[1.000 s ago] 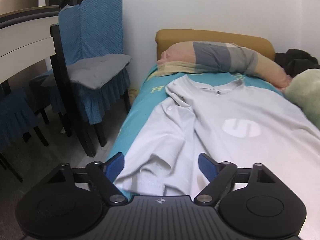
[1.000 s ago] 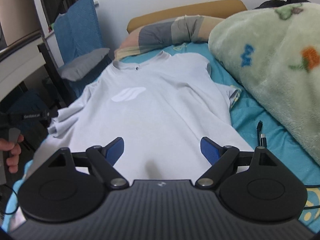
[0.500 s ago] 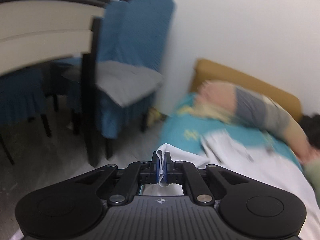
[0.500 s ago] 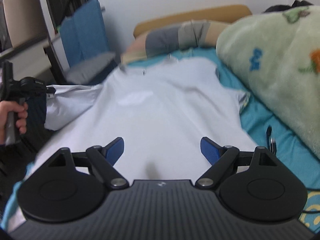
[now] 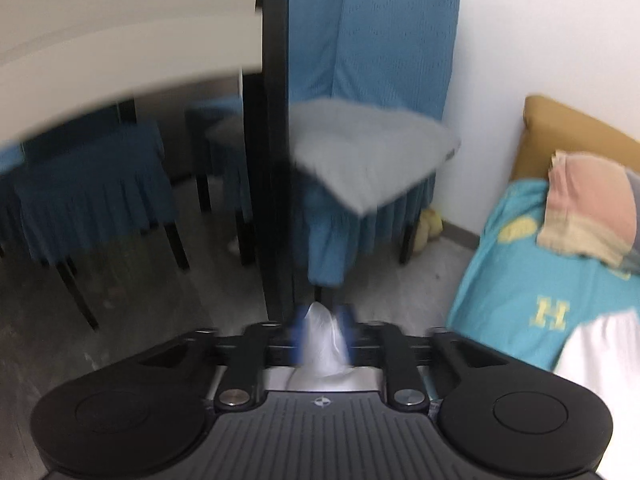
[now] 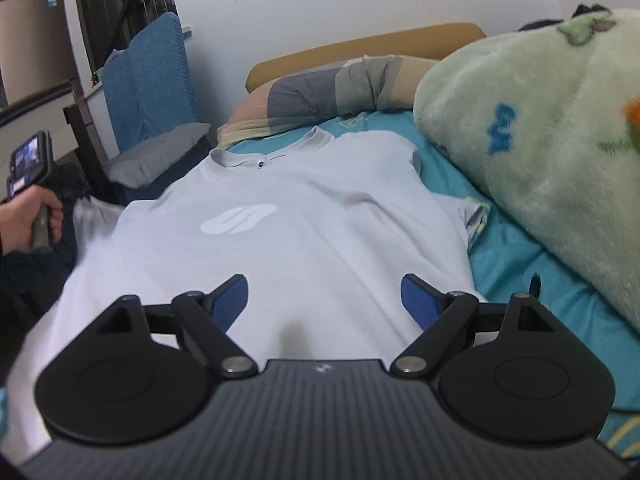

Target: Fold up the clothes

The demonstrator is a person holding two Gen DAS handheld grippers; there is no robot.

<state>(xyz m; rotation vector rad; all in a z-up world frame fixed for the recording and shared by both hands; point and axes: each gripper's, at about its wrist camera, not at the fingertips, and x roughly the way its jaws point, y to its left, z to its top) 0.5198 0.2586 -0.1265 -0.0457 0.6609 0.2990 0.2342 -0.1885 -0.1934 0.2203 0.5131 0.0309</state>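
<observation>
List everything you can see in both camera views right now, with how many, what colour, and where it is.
T-shirt: one, pale grey, spread flat on the bed, sleeve pulled leftward.
Bedsheet: one, turquoise, under the shirt.
Pillow: one, pink, grey and beige, at the headboard.
Blanket: one, green fleece, right of the shirt.
Chairs: several, blue-covered, left of the bed.
Cushion: one, grey, on the nearest chair.
Left gripper: shut on the sleeve.
Right gripper: open above the shirt's hem.

Counts: one shirt (image 6: 288, 240), one pillow (image 6: 320, 92), one fleece blanket (image 6: 540, 152), one bed sheet (image 5: 520, 280), one cable (image 6: 535, 282). Chairs with blue covers: three, one (image 5: 380, 120) carrying a grey cushion (image 5: 368, 156).
</observation>
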